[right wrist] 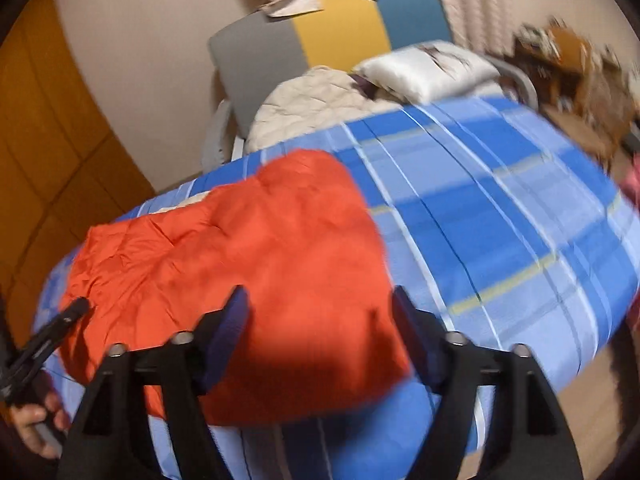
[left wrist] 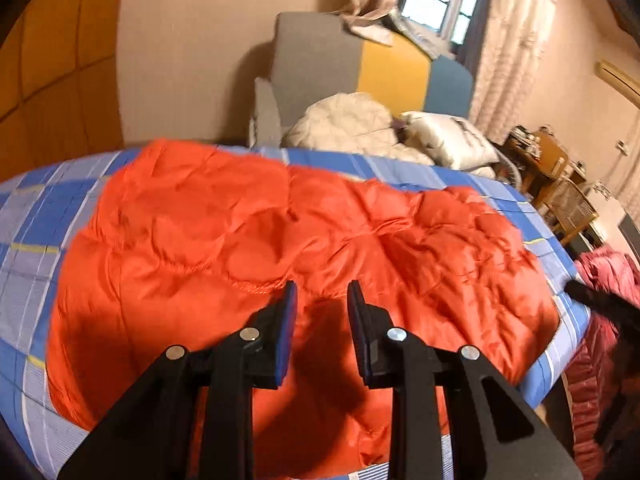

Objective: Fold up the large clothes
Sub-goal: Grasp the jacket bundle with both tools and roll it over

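An orange quilted jacket (left wrist: 280,220) lies spread flat on a bed with a blue plaid sheet (left wrist: 36,216). My left gripper (left wrist: 323,292) hovers over the jacket's near part, open by a narrow gap with nothing between the pads. In the right wrist view the jacket (right wrist: 240,260) looks folded into a compact shape on the sheet (right wrist: 500,220). My right gripper (right wrist: 320,296) hangs above the jacket's near right edge, open wide and empty. The left gripper's fingers (right wrist: 72,312) show at the left, over the jacket's left edge, held by a hand (right wrist: 36,420).
A cream quilt (left wrist: 344,124) and a white pillow (left wrist: 448,136) lie at the head of the bed below a grey, yellow and blue headboard (left wrist: 392,64). A dark red jacket (left wrist: 596,344) hangs off the right side. A cluttered wooden stand (left wrist: 544,160) is beyond. Orange panelling (left wrist: 52,60) is at the left.
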Tool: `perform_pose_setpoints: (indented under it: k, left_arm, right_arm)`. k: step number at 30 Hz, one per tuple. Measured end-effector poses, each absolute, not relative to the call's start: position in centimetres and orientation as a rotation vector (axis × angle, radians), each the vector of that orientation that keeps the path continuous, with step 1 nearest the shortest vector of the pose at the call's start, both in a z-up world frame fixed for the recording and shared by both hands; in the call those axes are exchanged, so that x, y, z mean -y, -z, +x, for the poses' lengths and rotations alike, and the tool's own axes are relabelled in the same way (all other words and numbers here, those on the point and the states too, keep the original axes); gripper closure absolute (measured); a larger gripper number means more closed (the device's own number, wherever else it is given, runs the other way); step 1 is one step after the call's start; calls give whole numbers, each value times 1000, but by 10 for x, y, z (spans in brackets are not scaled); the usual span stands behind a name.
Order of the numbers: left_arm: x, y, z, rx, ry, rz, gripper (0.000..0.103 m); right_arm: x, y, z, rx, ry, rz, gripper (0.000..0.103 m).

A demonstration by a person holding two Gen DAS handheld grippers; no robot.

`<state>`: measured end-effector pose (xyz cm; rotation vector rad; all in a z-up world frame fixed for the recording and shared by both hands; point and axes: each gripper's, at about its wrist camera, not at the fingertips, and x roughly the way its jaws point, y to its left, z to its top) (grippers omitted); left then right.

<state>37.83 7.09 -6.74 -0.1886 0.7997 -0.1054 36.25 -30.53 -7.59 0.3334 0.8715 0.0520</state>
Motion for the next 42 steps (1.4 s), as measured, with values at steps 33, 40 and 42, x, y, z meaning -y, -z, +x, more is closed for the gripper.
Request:
perform_pose_setpoints:
  k: [33,40,42]
  left_arm:
    - [-269,132,283,-799,164,-772,97]
    - [-255,114,247,-852,157,-696,95]
    - [-251,116,241,-887,106,-659,85]
  right_arm:
    - [338,134,354,-920,-243,708,84]
    - [350,128,331,-948,-250,652,84]
    - [353,133,330,-958,-254,664,79]
